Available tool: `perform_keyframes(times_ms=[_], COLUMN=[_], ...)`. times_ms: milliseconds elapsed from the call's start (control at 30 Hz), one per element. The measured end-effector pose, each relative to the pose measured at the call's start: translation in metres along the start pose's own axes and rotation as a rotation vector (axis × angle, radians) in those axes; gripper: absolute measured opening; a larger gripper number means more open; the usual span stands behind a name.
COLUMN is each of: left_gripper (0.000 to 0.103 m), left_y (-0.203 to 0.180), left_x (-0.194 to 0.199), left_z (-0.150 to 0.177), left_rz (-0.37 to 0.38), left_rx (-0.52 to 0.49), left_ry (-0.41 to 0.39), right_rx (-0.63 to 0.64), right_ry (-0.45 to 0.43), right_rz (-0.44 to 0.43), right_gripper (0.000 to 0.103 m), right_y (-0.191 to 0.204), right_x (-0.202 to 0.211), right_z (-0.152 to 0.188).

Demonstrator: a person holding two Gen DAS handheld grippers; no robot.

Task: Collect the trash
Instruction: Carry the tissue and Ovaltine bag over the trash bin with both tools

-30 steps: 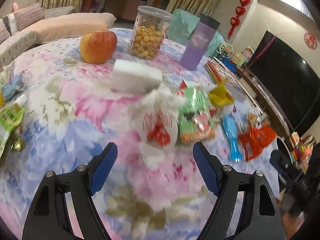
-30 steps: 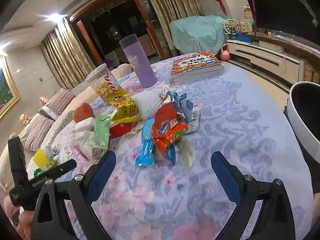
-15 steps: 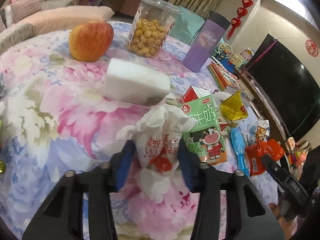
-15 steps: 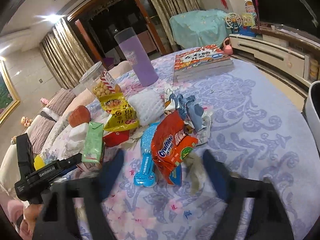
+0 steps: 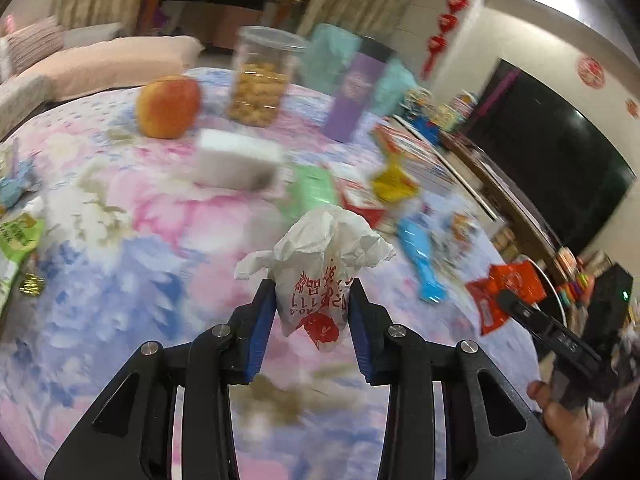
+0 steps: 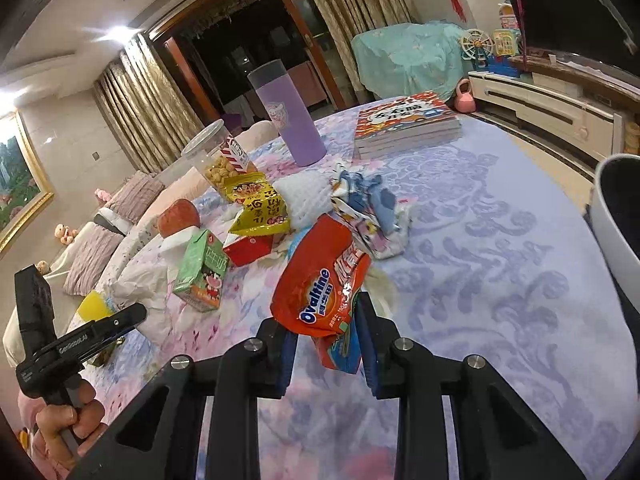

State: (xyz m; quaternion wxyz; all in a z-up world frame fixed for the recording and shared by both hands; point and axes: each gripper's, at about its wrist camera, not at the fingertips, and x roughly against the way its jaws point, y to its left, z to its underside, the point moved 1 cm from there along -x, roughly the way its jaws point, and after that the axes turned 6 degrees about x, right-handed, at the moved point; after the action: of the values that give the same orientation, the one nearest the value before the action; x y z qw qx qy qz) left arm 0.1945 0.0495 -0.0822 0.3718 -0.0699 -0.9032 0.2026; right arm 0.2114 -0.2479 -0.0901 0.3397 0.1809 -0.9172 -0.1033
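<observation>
Left gripper (image 5: pixel 312 312) is clamped on the crumpled white bag (image 5: pixel 320 268), long axis upright. Right gripper (image 6: pixel 326 344) is clamped on the orange Ovaltine packet (image 6: pixel 320 280), long axis pointing away, up-right.

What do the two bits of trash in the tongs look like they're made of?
White bag with red print in the left tongs: apparently thin paper, matte, creased and crumpled at the top.
Orange Ovaltine packet in the right tongs: likely plastic film, glossy, with glare and soft wrinkles.
</observation>
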Motion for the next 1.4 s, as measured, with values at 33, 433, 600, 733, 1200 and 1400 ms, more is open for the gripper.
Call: perform_keyframes(times_ms=[33,433,600,733,1200,1400], left_gripper=[0.035,0.035,0.035,0.035,0.035,0.035], left_y=[-0.007,-0.104,-0.141,-0.172,-0.248,-0.274], left_x=[-0.001,-0.024,-0.034,-0.037,-0.054,-0.065], left_z=[0.002,0.036,0.048,0.057,0.065,0.067], left_rz=[0.013,0.162,0.211,0.249,0.329,0.347], left_rx=[-0.011,-0.168,-0.223,-0.276,-0.380,-0.417], left_ry=[0.006,0.118,0.156,0.166,0.192,0.205], right_rx=[0.000,-0.023,-0.042,-0.056,-0.097,-0.113], right_ry=[-0.002,-0.045,-0.065,-0.089,-0.151,-0.165], right_rz=[0.004,0.062,0.095,0.125,0.208,0.240], right_gripper=[0.028,0.028,0.028,0.028,0.028,0.028], right_y=[-0.001,-0.035,-0.054,-0.070,-0.125,-0.146], right_x=[0.005,0.068,0.092,0.112,0.159,0.167], right_z=[0.002,0.018,0.023,0.025,0.020,0.016])
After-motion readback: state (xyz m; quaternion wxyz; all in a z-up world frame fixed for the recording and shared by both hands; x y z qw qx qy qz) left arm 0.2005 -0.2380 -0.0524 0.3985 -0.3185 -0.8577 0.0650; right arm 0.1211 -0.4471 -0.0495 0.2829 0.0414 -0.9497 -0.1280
